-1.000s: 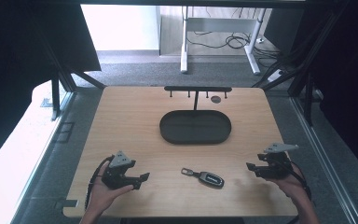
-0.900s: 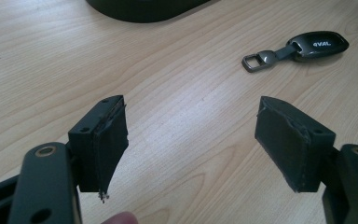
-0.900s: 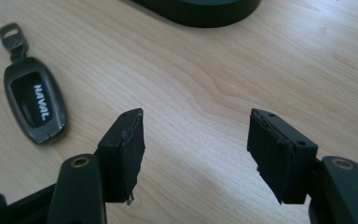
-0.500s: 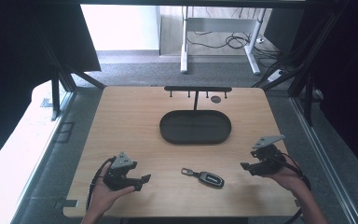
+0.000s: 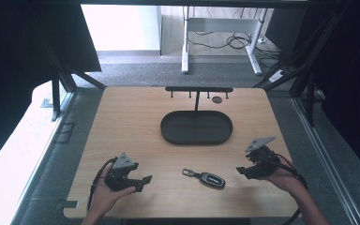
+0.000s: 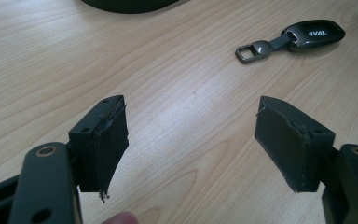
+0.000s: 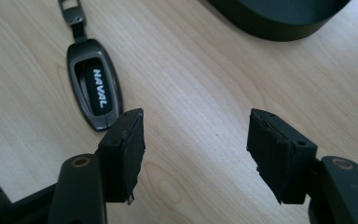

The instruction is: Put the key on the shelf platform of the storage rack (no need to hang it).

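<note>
Since the earlier frames the right gripper (image 5: 242,170) has slid in from the table's right edge toward the key fob (image 5: 205,177); the left gripper (image 5: 144,182), the fob and the tray (image 5: 196,128) lie where they were.

From left to right there are one left gripper, one key fob, one oval black tray with one hook stand (image 5: 198,90) behind it, and one right gripper, all on one wooden table (image 5: 131,117).

The left gripper rests near the front left, jaws wide apart with nothing between them; the fob (image 6: 303,36) lies well ahead of it, off to its right. The fob sits flat at front centre, ring end toward the left gripper. The right gripper (image 7: 196,154) also stands open and empty, the fob (image 7: 93,86) just beyond the tip of its left jaw.
</note>
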A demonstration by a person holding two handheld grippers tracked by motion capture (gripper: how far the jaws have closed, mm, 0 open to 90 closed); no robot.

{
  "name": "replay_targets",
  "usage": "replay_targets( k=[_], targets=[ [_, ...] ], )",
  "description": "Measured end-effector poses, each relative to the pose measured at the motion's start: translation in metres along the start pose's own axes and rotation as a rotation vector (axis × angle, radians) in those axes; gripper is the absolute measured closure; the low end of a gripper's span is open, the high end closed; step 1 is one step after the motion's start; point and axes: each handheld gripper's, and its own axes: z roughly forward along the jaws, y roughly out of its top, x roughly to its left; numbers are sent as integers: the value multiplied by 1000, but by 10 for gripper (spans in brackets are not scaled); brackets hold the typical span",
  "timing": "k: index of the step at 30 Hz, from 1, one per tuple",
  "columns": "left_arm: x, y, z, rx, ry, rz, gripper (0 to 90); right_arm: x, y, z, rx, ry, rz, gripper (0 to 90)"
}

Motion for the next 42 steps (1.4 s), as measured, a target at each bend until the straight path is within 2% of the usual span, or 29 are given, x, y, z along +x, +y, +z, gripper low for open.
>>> replay_targets(
  k=[11, 29, 34, 41, 42],
  targets=[
    [1, 0, -4, -11, 3, 2, 259, 17, 22, 9, 46, 16, -68, 369],
    [3, 0, -7, -19, 9, 2, 261, 33, 42, 40, 82, 58, -116, 345],
    [7, -1, -11, -26, 17, -10, 261, 36, 45, 49, 94, 68, -123, 333],
    [6, -1, -11, -23, 15, -6, 261, 45, 47, 58, 104, 95, -137, 325],
    [5, 0, -11, -15, 31, 2, 261, 47, 47, 60, 110, 94, -144, 324]
  ],
)
